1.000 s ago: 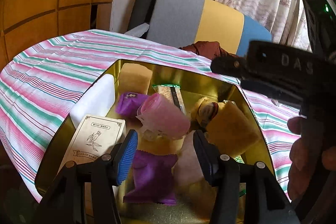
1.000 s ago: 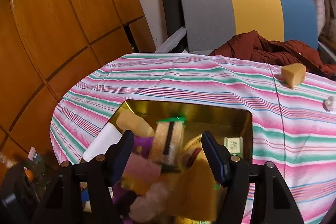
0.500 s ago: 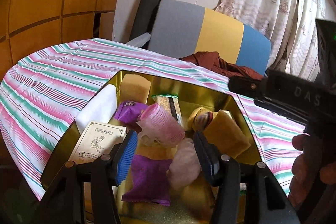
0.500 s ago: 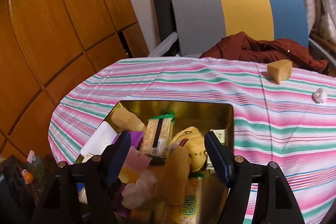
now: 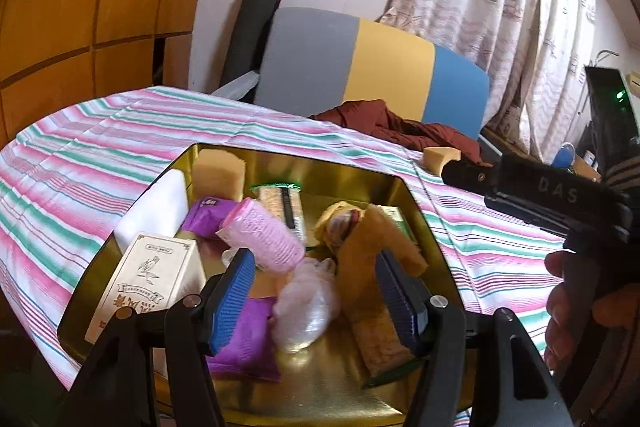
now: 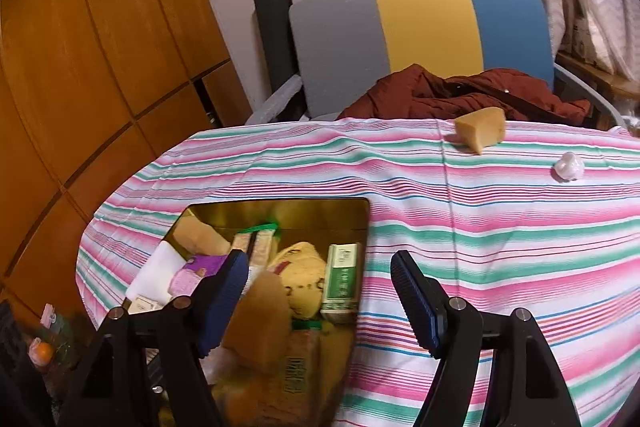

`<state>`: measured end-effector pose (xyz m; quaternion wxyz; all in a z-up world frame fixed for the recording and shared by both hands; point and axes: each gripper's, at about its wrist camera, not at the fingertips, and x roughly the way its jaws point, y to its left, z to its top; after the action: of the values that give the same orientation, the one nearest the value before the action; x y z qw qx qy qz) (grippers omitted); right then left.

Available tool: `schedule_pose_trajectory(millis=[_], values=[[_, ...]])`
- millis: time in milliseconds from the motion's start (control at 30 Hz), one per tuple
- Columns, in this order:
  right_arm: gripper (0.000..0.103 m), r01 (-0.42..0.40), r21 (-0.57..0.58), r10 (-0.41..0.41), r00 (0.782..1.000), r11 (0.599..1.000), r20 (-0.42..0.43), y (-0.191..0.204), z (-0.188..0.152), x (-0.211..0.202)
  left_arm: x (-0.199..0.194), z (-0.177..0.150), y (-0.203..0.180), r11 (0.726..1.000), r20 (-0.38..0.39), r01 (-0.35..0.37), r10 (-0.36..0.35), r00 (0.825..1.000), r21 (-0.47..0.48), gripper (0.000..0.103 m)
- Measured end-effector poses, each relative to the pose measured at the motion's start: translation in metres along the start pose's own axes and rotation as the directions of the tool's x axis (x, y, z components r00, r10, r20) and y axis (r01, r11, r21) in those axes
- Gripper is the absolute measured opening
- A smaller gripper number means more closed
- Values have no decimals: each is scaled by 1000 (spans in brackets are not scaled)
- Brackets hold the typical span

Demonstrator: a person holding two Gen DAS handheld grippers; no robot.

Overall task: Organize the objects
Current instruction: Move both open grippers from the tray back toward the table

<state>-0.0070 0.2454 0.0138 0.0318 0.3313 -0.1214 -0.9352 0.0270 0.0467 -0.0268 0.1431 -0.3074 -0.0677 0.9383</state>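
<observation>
A gold tin point(image 5: 320, 171) sits on the striped tablecloth point(image 5: 100, 147) and holds several items. Among them are a pink roller point(image 5: 260, 239), a purple pouch point(image 5: 248, 343), a clear plastic lump point(image 5: 308, 303), a beige box point(image 5: 156, 275) and a tan sponge point(image 5: 376, 251). My left gripper point(image 5: 314, 295) hovers over the tin's near end, its jaws opening with nothing pressed between the blue pads. My right gripper point(image 6: 320, 301) hangs above the gold tin's point(image 6: 300, 215) right edge, jaws also opening and empty. Below it lie a yellow plush point(image 6: 304, 275) and a green-white box point(image 6: 340, 279).
A tan sponge wedge point(image 6: 480, 133) and a small white crumpled thing point(image 6: 568, 167) lie on the cloth at the far right. Behind the table stands a grey, yellow and blue chair point(image 6: 424, 23) with a dark red garment point(image 6: 460, 95). A person's hand point(image 5: 576, 291) shows at the right.
Both grippers have drawn back from the tin's contents and their jaws stand wider. The right view has swung right, so more striped cloth shows beside the tin.
</observation>
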Motion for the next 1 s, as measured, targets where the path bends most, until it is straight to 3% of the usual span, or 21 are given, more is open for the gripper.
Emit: schedule_pose_trajectory(millis=[600,1000], values=[[77,182,75,-180,983,980,-26,-98,-17,-4,-3,-3,-62,988,-29,113,-111,993,107,64],[77,314,158,-310,949,936,-51,-182,-21,-5,19,3,-135,941,-118,247,-225,967,230,65]])
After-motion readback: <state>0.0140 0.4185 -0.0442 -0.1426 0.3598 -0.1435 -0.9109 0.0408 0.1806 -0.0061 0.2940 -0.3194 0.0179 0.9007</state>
